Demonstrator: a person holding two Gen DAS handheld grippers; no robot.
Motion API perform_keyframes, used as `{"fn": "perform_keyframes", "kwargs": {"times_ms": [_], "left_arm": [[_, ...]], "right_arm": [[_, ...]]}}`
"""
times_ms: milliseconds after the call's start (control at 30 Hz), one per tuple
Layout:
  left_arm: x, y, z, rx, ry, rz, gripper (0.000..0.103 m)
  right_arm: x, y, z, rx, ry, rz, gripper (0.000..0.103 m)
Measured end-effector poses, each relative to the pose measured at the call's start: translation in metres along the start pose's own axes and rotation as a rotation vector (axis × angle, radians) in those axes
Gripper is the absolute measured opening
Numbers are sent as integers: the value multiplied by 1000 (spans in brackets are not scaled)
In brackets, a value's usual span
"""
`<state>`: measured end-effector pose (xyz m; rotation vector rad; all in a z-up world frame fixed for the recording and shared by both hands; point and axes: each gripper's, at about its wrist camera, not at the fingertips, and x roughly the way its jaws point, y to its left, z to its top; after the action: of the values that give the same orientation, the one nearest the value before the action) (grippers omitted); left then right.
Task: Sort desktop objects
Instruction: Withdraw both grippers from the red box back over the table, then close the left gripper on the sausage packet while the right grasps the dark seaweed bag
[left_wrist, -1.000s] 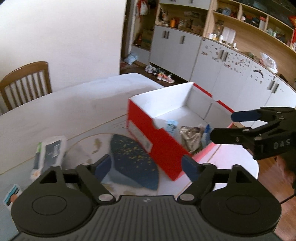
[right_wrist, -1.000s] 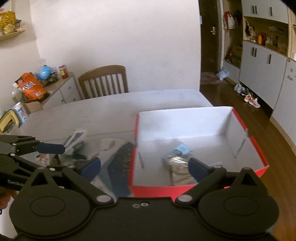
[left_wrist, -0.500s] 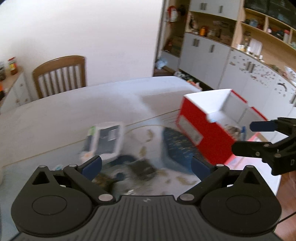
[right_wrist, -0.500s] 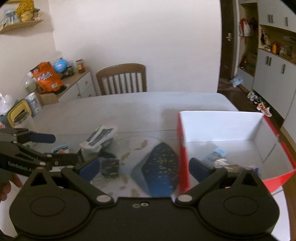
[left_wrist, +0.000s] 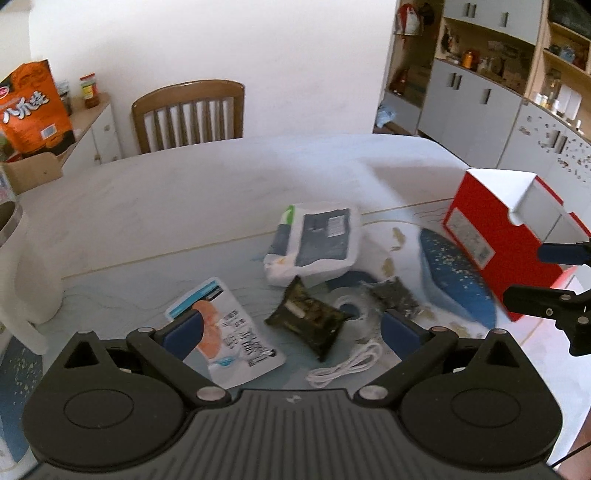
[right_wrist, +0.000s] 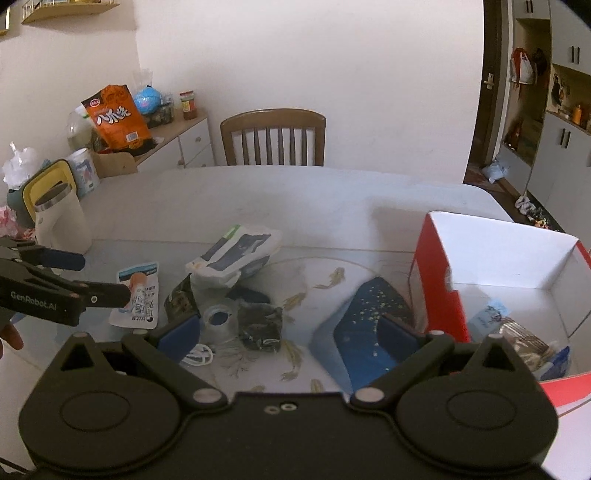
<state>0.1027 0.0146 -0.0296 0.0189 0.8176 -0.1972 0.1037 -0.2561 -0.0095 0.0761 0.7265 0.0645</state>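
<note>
A red box with a white inside (left_wrist: 495, 225) (right_wrist: 439, 280) stands on the table's right and holds a few small packets (right_wrist: 517, 336). Loose items lie on the table: a white and blue pouch (left_wrist: 317, 240) (right_wrist: 236, 254), a flat snack packet with an orange picture (left_wrist: 229, 332) (right_wrist: 138, 299), a dark green packet (left_wrist: 306, 321), a second dark packet (right_wrist: 260, 326), a tape roll (left_wrist: 351, 314) and a white cable (left_wrist: 343, 365). My left gripper (left_wrist: 291, 328) is open and empty above these items. My right gripper (right_wrist: 291, 328) is open and empty left of the box.
A blue speckled mat (left_wrist: 458, 273) (right_wrist: 369, 325) lies against the box's red side. A white kettle (right_wrist: 62, 221) stands at the table's left. A wooden chair (right_wrist: 273, 138) is at the far edge. A sideboard with an orange bag (right_wrist: 118, 118) stands behind.
Both grippers have swung left, away from the box and toward the loose items. Both stay open and empty.
</note>
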Motion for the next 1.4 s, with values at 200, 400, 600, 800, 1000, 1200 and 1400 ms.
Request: {"fn": "perform_keyframes", "kwargs": {"times_ms": [200,400,600,800,1000,1200,1400], "left_arm": [[10,13,-5,-58,16,37,103],[27,24,-12,-67,37,99,103],[47,30,-20,-69,49,134,103],[66,32,-23,-78,54,169,103],[82,34,-26,-77,52,201,102],[93,35,-29,-77,54,231,102],[102,41,-29,-87,56,243,102]], "right_arm": [[13,9,1,-21,2,19,102],[30,11,1,-18,5,20,102],[52,13,-5,-27,35,7,99],[73,15,-8,-30,68,12,95],[89,18,-11,-43,100,18,92],[101,20,-12,-41,127,21,88],[112,22,-10,-45,147,26,83]]}}
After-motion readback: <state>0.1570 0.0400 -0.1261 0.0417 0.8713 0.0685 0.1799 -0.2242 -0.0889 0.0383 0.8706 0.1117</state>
